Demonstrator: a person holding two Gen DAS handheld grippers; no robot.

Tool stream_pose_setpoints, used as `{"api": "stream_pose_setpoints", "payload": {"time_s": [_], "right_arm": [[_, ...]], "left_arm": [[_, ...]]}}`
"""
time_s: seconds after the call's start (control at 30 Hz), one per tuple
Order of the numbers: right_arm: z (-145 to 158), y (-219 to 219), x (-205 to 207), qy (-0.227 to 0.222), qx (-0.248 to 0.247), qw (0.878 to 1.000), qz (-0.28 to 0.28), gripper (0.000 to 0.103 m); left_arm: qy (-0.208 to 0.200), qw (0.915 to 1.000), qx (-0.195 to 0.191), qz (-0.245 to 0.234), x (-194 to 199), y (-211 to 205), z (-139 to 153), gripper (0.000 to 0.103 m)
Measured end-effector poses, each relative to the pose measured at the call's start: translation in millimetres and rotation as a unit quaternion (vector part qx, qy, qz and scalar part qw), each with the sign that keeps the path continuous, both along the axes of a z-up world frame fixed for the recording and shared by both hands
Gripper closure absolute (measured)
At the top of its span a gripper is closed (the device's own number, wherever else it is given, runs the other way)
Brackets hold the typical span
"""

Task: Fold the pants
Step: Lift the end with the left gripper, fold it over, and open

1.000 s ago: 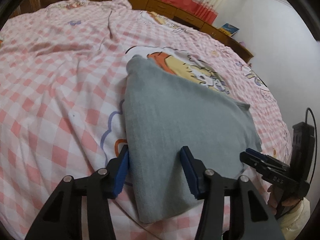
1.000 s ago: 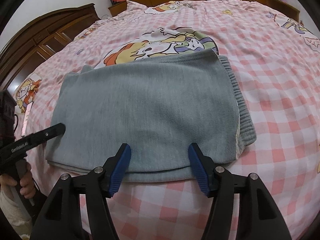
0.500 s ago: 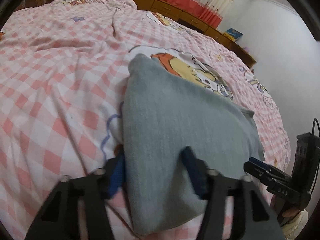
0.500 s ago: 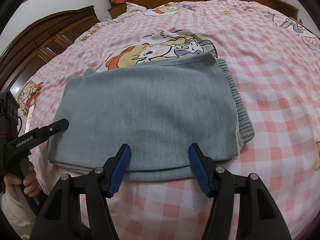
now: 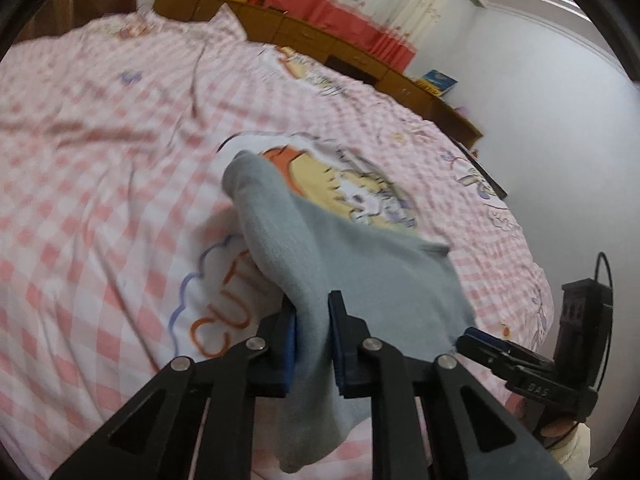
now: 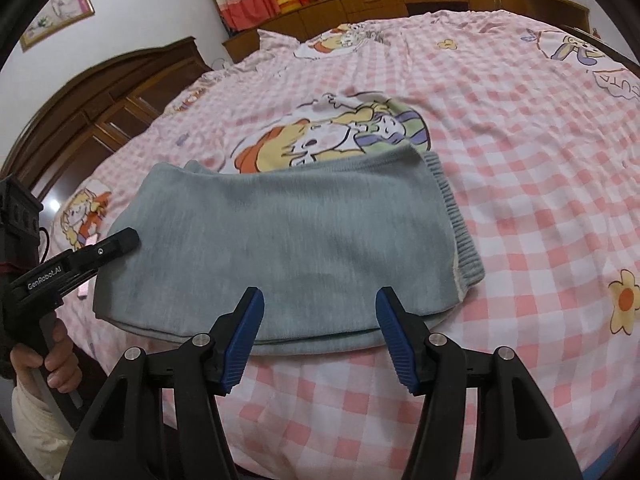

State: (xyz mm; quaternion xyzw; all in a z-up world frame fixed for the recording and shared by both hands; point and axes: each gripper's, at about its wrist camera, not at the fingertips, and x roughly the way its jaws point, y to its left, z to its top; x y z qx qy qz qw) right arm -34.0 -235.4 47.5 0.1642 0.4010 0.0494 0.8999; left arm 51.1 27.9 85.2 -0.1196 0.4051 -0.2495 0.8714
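Observation:
The grey pants (image 6: 300, 240) lie folded into a rectangle on the bed, ribbed waistband (image 6: 456, 220) at the right. In the left wrist view my left gripper (image 5: 312, 308) has its jaws closing on the near end of the pants (image 5: 360, 272), blue pads pressing the bunched cloth, which is raised off the sheet. My right gripper (image 6: 320, 300) stands open just above the long near edge, nothing between its fingers. The left gripper (image 6: 128, 238) shows at the pants' left end, and the right gripper (image 5: 480, 340) at the right of the left wrist view.
The bed carries a pink checked sheet (image 6: 540, 140) with cartoon prints (image 6: 332, 140). A dark wooden wardrobe (image 6: 100, 108) stands at the left, low wooden cabinets (image 5: 340, 48) and curtains behind. A small pink object (image 6: 86, 280) lies by the pants' left end.
The left jaws have closed onto the pants' end and lifted it, so the cloth now bunches and hangs. The right gripper has risen slightly and stays open.

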Motion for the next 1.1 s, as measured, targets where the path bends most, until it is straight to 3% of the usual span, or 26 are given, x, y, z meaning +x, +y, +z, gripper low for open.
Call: {"api": "stream_pose_setpoints", "payload": {"time_s": [0.37, 0.6, 0.77, 1.1], "right_arm": [[8.9, -23.2, -14.3, -0.024, 0.020, 0.999, -0.020, 0.043], [10.1, -42.7, -23.6, -0.036, 0.028, 0.998, -0.040, 0.043], [7.4, -63.2, -32.3, -0.039, 0.035, 0.997, -0.062, 0.043], [-11.5, -99.1, -37.0, -0.026, 0.059, 0.993, -0.095, 0.043]], "left_arm": [[-0.029, 0.9979, 0.042, -0.038, -13.8, -40.7, 39.3, 0.089], [-0.047, 0.9921, 0.075, -0.089, -11.0, -102.1, 62.7, 0.089], [-0.042, 0.9863, 0.093, -0.130, -6.8, -157.2, 56.1, 0.089], [0.001, 0.9765, 0.115, -0.182, 9.0, -253.5, 11.1, 0.090]]}}
